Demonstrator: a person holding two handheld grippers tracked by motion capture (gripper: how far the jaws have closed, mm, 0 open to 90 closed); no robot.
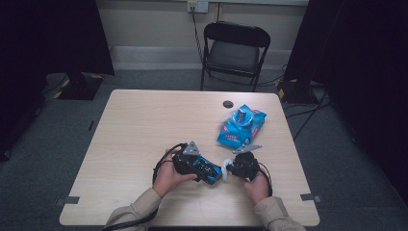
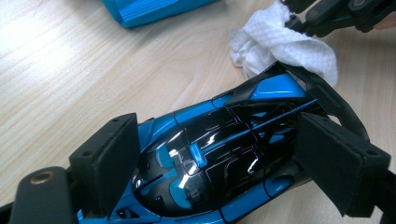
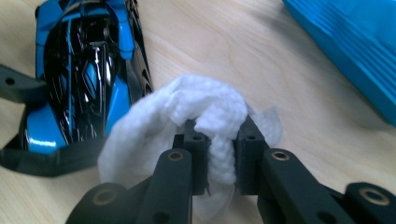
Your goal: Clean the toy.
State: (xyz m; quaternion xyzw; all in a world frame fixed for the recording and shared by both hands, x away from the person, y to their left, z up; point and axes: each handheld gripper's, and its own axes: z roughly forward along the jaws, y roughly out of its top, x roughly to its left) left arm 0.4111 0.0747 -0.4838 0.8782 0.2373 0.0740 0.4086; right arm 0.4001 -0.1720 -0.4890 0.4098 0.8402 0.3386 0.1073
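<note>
A glossy blue and black toy car point(image 2: 210, 158) lies on the wooden table point(image 1: 139, 125), clamped across its body by my left gripper point(image 2: 219, 161). In the high view the car point(image 1: 206, 168) sits near the table's front edge, between both hands. My right gripper point(image 3: 219, 156) is shut on a bunched white wipe point(image 3: 187, 116). The wipe point(image 2: 280, 44) touches the car's rear wing. In the high view the wipe point(image 1: 225, 167) shows as a small white patch between the two grippers, with the right gripper point(image 1: 231, 168) just to its right.
A blue wipes packet point(image 1: 241, 126) lies on the table behind the right hand. A small dark disc point(image 1: 228, 104) sits near the far edge. A black folding chair point(image 1: 234, 53) stands beyond the table. Dark stands flank the room on both sides.
</note>
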